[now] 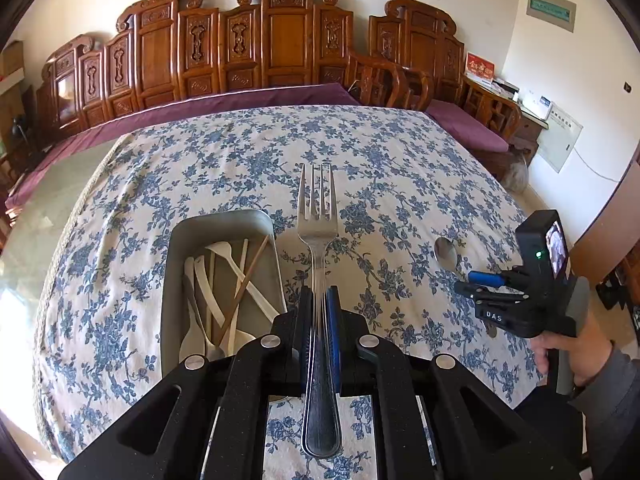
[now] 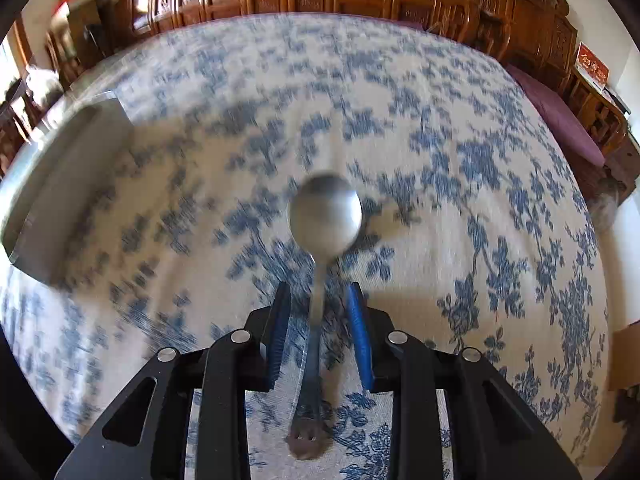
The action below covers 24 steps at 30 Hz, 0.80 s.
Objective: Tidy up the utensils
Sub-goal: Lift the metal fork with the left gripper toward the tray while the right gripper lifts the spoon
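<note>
My left gripper [image 1: 320, 292] is shut on a metal fork [image 1: 318, 216], tines pointing away, held above the floral tablecloth just right of a grey tray [image 1: 176, 248]. The tray holds several white spoons and wooden chopsticks [image 1: 244, 280]. My right gripper [image 2: 320, 292] is open, its blue pads either side of a metal spoon [image 2: 325, 216] without touching it. The spoon lies on the cloth, bowl pointing away. In the left wrist view the right gripper [image 1: 480, 280] sits at the right with the spoon's bowl [image 1: 445, 253] in front of it.
The table [image 1: 240, 152] is covered by a blue-flowered cloth. The grey tray [image 2: 60, 176] shows blurred at the left of the right wrist view. Carved wooden benches [image 1: 280, 40] with purple cushions stand behind the table.
</note>
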Each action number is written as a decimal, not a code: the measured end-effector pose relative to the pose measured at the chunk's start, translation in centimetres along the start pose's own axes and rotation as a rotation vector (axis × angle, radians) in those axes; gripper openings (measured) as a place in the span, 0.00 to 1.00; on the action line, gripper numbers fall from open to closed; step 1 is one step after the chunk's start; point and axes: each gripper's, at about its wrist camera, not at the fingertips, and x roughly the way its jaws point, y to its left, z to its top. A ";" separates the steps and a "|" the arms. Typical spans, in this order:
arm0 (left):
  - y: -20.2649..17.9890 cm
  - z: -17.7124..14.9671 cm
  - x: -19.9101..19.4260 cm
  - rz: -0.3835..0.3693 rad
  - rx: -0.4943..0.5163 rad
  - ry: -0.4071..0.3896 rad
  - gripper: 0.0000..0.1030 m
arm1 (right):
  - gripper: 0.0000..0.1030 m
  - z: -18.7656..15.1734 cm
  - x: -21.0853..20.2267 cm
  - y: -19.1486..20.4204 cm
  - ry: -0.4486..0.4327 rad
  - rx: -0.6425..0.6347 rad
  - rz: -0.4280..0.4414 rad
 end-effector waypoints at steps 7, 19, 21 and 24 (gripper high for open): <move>1.1 -0.1 0.2 0.014 -0.003 0.001 0.06 | 0.07 -0.1 -0.4 0.0 0.027 0.000 0.032; 5.8 -0.2 4.0 0.063 -0.038 0.078 0.06 | 0.07 2.9 -6.3 4.6 -0.110 -0.084 0.103; 6.4 -0.2 5.2 0.072 -0.043 0.097 0.06 | 0.07 3.4 -7.1 5.5 -0.128 -0.102 0.115; 7.0 -0.4 6.7 0.078 -0.053 0.123 0.06 | 0.07 4.1 -8.2 7.0 -0.152 -0.128 0.137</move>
